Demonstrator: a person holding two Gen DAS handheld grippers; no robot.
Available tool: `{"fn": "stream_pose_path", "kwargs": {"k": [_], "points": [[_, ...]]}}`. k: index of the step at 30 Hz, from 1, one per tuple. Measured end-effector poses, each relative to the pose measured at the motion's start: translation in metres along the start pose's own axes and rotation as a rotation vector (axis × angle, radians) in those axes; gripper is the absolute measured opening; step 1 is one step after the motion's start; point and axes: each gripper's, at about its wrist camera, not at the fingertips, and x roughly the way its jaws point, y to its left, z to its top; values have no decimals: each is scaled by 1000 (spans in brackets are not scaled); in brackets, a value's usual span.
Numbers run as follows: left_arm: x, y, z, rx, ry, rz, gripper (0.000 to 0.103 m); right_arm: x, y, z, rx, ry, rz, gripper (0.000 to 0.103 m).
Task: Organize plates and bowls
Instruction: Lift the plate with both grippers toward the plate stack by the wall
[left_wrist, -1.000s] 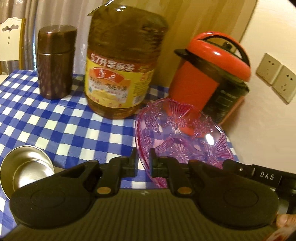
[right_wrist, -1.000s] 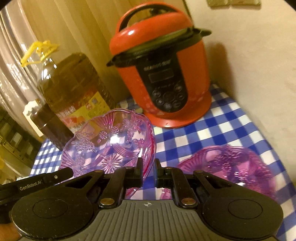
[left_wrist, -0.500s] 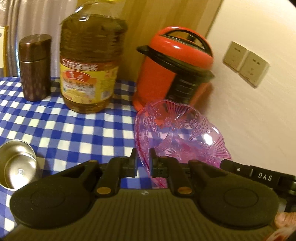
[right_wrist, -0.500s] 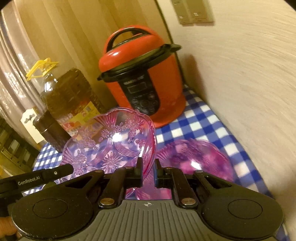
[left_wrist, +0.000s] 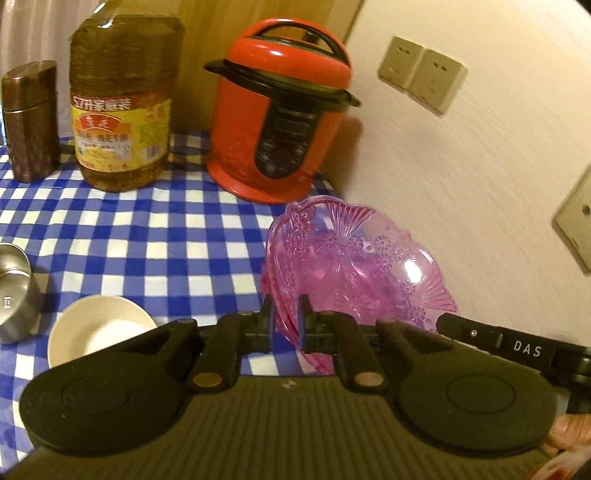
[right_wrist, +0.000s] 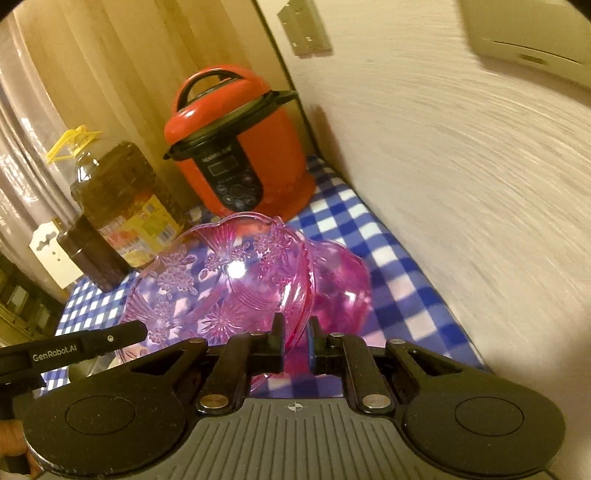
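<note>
A clear pink plate (left_wrist: 354, 266) with a flower pattern hangs tilted above the blue checked tablecloth (left_wrist: 166, 236), held at two sides. My left gripper (left_wrist: 284, 306) is shut on its left rim. My right gripper (right_wrist: 297, 328) is shut on the rim of the same plate (right_wrist: 229, 280) at the opposite side. A second pink plate (right_wrist: 347, 284) lies on the cloth just behind and below the held one, close to the wall. A steel bowl (left_wrist: 14, 288) and a cream bowl (left_wrist: 99, 328) sit at the near left.
A red pressure cooker (left_wrist: 280, 122) stands in the back corner, with a big oil bottle (left_wrist: 122, 110) and a brown canister (left_wrist: 29, 122) to its left. A wall (left_wrist: 480, 184) with sockets (left_wrist: 421, 74) runs along the table's right edge.
Both grippers have carried the pink plate rightward toward the wall, so it now hangs over the second pink plate. The cream bowl has come into the left wrist view.
</note>
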Motion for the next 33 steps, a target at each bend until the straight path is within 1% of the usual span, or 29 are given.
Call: {"fn": "stream_pose_path", "kwargs": {"k": [9,14,22,33], "points": [[-4,-16,-27,36,45,-20,11,-26,-19,-24,15,21,-17,11],[-1,-19,-29,43,55,-24,11,-29,-23,-27,20,26,-27,11],[8,-17,-28,36,64,-22,11,-22,-26,-24,28,40,-32,11],[18,-17,-20,33,58,-30,10,-14,-27,-18,28,21,-53,11]]}}
